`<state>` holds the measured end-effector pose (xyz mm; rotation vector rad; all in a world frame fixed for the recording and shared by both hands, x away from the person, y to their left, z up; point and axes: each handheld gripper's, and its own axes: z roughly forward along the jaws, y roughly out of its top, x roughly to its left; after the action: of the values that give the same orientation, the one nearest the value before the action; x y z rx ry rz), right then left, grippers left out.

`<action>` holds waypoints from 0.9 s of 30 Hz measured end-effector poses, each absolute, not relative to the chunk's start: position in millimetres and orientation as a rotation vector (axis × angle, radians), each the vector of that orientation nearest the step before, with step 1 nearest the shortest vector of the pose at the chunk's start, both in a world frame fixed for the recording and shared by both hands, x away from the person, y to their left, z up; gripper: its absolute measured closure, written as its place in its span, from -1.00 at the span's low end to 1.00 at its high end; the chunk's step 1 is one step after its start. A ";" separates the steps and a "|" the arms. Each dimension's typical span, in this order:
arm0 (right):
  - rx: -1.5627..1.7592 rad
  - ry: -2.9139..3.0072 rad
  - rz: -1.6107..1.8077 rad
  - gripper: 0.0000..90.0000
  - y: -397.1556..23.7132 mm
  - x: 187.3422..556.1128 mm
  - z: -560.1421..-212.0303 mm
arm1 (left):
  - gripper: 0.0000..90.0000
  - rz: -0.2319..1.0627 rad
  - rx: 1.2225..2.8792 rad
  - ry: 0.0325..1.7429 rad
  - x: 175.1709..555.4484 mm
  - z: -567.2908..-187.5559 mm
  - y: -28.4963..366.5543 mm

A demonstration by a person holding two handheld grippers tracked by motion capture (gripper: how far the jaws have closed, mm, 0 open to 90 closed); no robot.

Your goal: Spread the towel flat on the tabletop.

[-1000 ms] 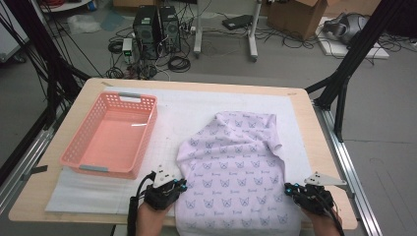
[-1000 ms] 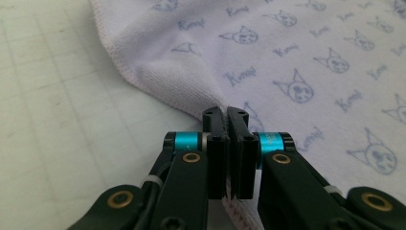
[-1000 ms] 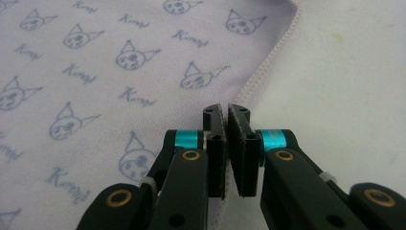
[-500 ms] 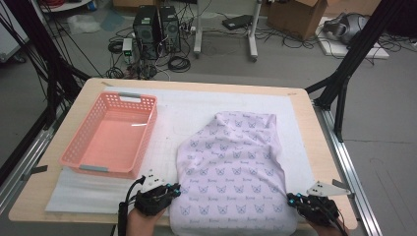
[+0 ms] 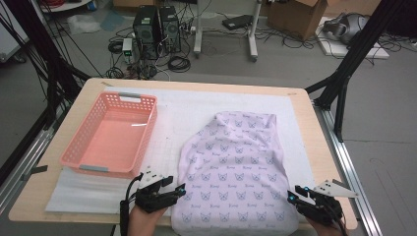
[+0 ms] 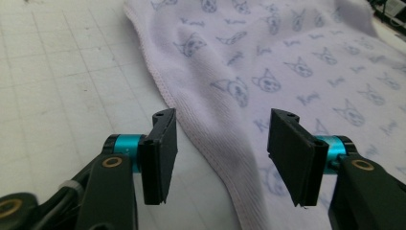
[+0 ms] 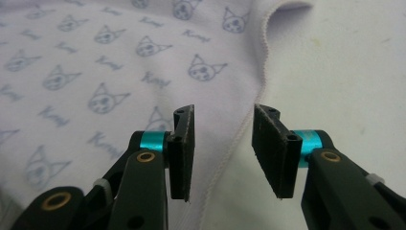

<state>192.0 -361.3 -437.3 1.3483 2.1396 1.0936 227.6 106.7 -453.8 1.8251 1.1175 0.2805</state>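
Both grippers' fingers have just opened and hold nothing: left gripper (image 5: pixel 181 189) and right gripper (image 5: pixel 292 195) straddle the near side hems of the cat-print cloth (image 5: pixel 236 169), flat on the bench (image 5: pixel 322 147); pink basket (image 5: pixel 112 135) beyond

Cloth (image 5: pixel 236 172): soft knit fabric, matt, stitched hem, printed cat faces. Left of cloth, basket (image 5: pixel 147 132): glossy pink plastic lattice. Mat (image 5: pixel 192 105) under cloth: white, matt, gridded. Table (image 5: pixel 314 132): pale wood, smooth.

Pink basket (image 5: pixel 110 137) far left on white mat (image 5: pixel 182 110), wooden table (image 5: pixel 314 142); computer towers (image 5: pixel 157 24) on floor beyond
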 end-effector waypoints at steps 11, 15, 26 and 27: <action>1.366 2.134 1.078 0.33 -358.9 202.0 -442.4 | 0.91 0.317 1.957 1.057 199.8 -448.3 106.8; 1.376 2.126 1.105 0.31 -356.7 212.1 -442.5 | 0.87 0.300 1.962 1.027 182.6 -449.0 120.2; 1.328 2.200 1.082 0.52 -332.5 252.8 -448.4 | 0.01 0.331 1.818 1.041 216.7 -443.6 126.3; 1.338 2.202 1.088 0.67 -333.4 254.2 -450.2 | 0.01 0.333 1.808 1.037 220.6 -443.2 125.9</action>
<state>254.2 -333.4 -450.2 1.3384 2.2018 1.0876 220.6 125.9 -443.2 1.8083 1.0372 0.3329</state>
